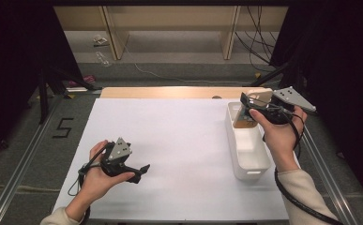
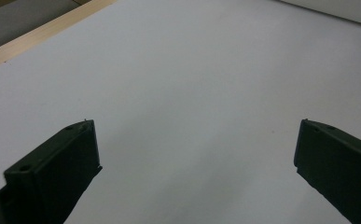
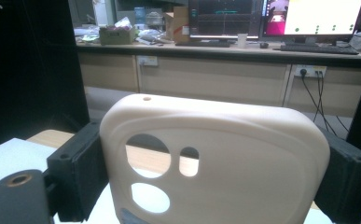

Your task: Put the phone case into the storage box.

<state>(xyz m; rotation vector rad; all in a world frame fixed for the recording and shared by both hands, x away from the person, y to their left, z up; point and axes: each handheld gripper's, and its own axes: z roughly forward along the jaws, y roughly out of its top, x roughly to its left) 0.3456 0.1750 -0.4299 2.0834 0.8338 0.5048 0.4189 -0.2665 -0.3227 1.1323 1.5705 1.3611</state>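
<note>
A cream phone case [image 3: 225,158] with round camera cut-outs stands upright between the two black jaws of my right gripper [image 3: 211,172], which press on its two side edges. In the high view that right gripper [image 1: 253,107] holds the phone case [image 1: 250,108] above the far end of a white bin [image 1: 252,161]. My left gripper [image 1: 139,172] rests low over the white table sheet [image 1: 179,140] at the front left. Its jaws stand wide apart with nothing between them, as the left gripper [image 2: 194,149] view shows.
A bare wooden strip [image 1: 170,92] runs along the table's far edge. Metal rails flank the table on both sides. Beyond it is a floor with cables and wooden cabinets [image 1: 170,28]. The right gripper view looks toward a desk with monitors [image 3: 281,18].
</note>
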